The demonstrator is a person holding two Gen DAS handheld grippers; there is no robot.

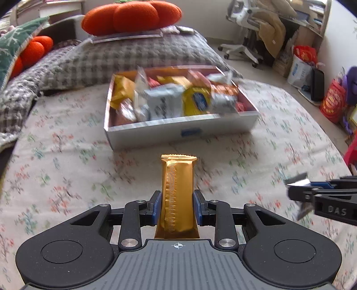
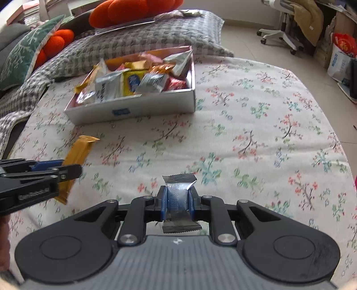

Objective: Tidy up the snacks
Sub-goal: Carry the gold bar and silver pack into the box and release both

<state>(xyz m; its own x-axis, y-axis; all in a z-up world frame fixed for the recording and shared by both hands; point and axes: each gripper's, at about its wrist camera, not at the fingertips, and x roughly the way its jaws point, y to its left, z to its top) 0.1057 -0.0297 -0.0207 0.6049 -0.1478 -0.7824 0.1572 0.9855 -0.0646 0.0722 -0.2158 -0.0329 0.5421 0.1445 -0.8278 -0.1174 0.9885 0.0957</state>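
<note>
My left gripper [image 1: 177, 206] is shut on a long gold snack bar [image 1: 178, 178] that sticks out forward above the floral bedspread. My right gripper [image 2: 177, 200] is shut on a small silver-blue snack packet [image 2: 179, 189]. A white box [image 1: 178, 131] full of mixed snack packets lies on the bed straight ahead in the left wrist view, and to the upper left in the right wrist view [image 2: 133, 107]. The right gripper [image 1: 299, 196] shows at the right edge of the left wrist view. The left gripper [image 2: 67, 171] with the gold bar [image 2: 78, 151] shows at the left of the right wrist view.
A grey checked pillow [image 1: 133, 53] and orange plush cushions [image 1: 131, 17] lie behind the box. A green cushion [image 2: 20, 60] is at the far left. An office chair [image 1: 245, 33] and bags [image 1: 334, 102] stand on the floor beyond the bed's right edge.
</note>
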